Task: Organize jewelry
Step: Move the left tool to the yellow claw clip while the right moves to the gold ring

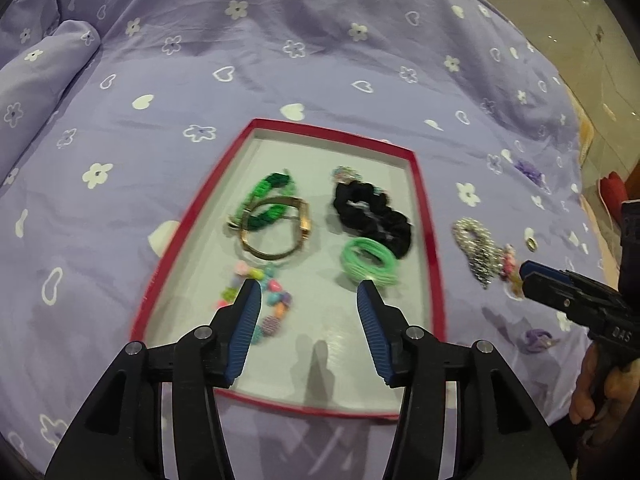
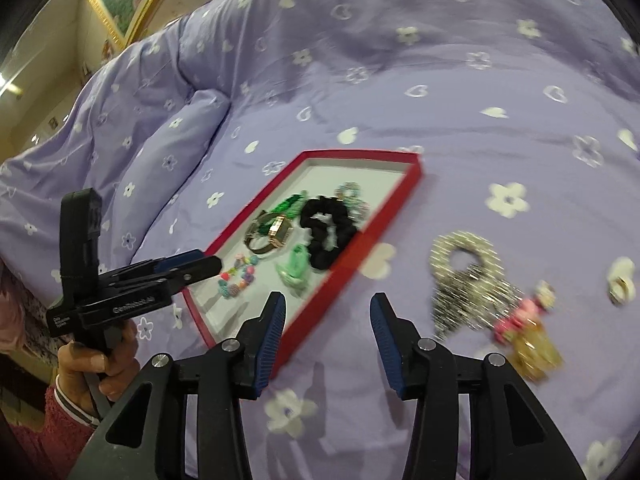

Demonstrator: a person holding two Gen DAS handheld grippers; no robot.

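Red tray (image 1: 424, 216), silver necklace (image 2: 464, 280) beside its edge

1. Lilac cotton-like bedspread (image 1: 320, 60) with white flower and heart print: matt woven cloth, softly creased.
2. Red-rimmed shallow cardboard tray (image 1: 424, 216): matt paper rim, smooth pale grey floor with a faint sheen.
3. Black fabric scrunchie (image 1: 376, 216): gathered matt cloth.
4. Gold-toned metal bangle (image 1: 276, 232): smooth and shiny.
5. Mint green coiled hair ties (image 1: 370, 262): glossy, plastic-looking.
6. Silver sparkly beaded piece (image 2: 464, 276) on the bedspread: glittering, rough-textured.
7. Left gripper's fingers (image 1: 250, 320): blue ribbed pads, matt black plastic arms.
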